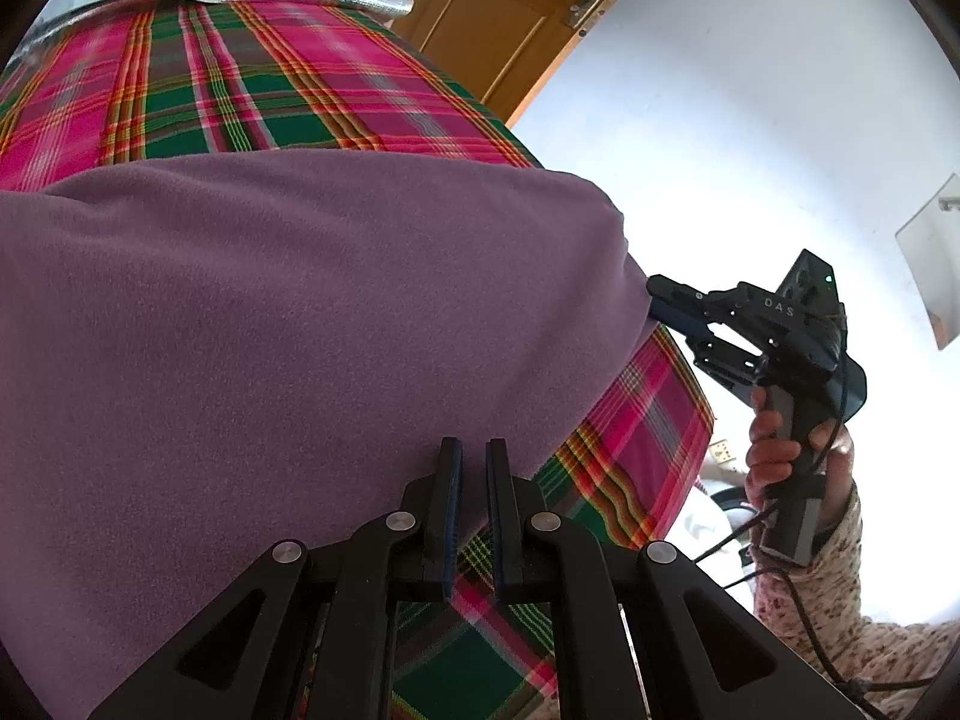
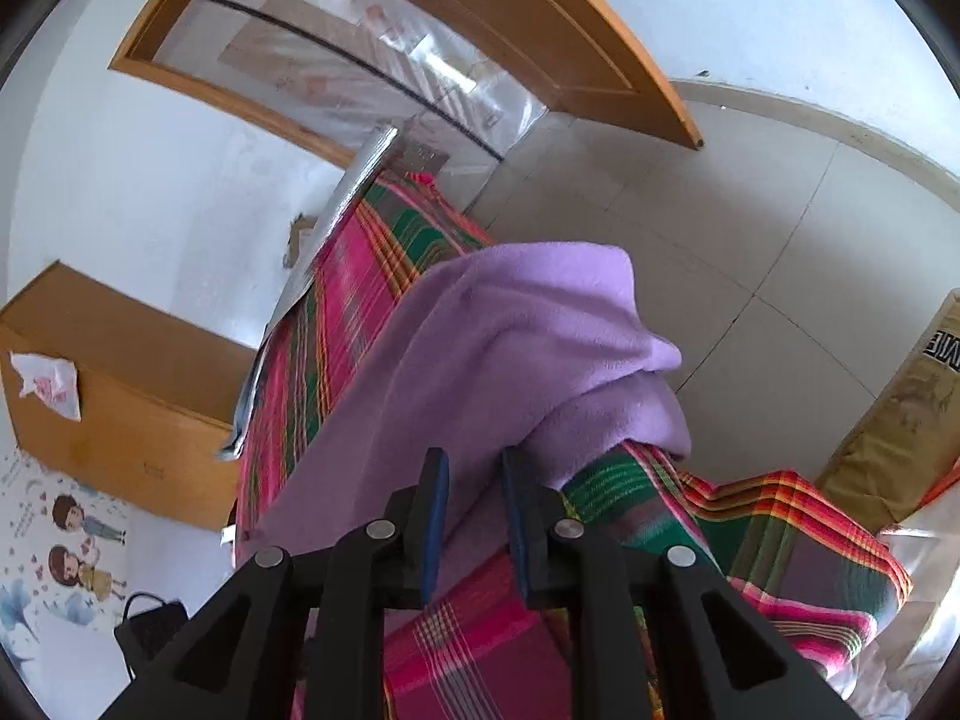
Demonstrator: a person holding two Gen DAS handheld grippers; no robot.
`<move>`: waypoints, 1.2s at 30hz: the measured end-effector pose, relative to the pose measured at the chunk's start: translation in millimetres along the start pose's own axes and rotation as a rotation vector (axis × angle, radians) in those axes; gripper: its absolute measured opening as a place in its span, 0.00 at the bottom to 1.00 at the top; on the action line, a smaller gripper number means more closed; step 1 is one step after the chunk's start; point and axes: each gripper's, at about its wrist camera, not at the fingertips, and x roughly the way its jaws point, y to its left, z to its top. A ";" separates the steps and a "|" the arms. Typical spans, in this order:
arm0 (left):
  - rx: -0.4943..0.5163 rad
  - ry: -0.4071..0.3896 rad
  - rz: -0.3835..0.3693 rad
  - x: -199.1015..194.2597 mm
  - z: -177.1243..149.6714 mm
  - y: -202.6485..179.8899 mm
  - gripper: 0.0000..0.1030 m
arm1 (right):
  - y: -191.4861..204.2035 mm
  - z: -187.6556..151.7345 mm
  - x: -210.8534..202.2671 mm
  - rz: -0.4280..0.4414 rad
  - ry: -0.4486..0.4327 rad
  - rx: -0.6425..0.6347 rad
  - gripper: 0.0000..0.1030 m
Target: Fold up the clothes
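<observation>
A purple fleece garment [image 1: 288, 312] lies across a table covered with a pink and green plaid cloth [image 1: 240, 84]. My left gripper [image 1: 474, 456] has its fingers close together around the garment's near edge. In the left wrist view my right gripper [image 1: 657, 300] touches the garment's right corner, held by a hand. In the right wrist view the garment [image 2: 510, 348] is bunched up, and my right gripper [image 2: 474, 468] has a fold of it between its fingers.
The plaid table's edge [image 1: 690, 408] drops to a pale tiled floor [image 2: 750, 228]. A wooden door [image 1: 510, 6] stands behind. A wooden cabinet [image 2: 108, 372] and a brown cardboard box [image 2: 900, 420] stand near the table.
</observation>
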 end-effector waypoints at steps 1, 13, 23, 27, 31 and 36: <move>0.000 0.000 -0.001 0.1 -0.1 0.0 0.07 | 0.7 1.4 0.7 -0.007 -0.004 0.003 0.18; -0.005 0.000 -0.008 -3.2 -2.2 2.3 0.07 | -6.9 15.5 6.3 -0.009 -0.051 0.114 0.04; 0.002 -0.002 0.004 -3.9 -2.5 -1.8 0.07 | 26.3 3.9 -40.0 -0.040 -0.205 -0.056 0.02; 0.002 0.005 0.004 -2.4 -2.5 -2.5 0.07 | 8.8 -3.5 -37.4 -0.074 -0.182 -0.003 0.02; 0.000 0.009 0.002 -1.6 -1.7 -2.3 0.07 | -13.4 -3.7 -25.8 -0.072 -0.125 0.084 0.02; -0.004 0.011 0.000 -0.3 0.5 -0.1 0.07 | -23.0 3.9 -36.6 -0.088 -0.167 0.119 0.05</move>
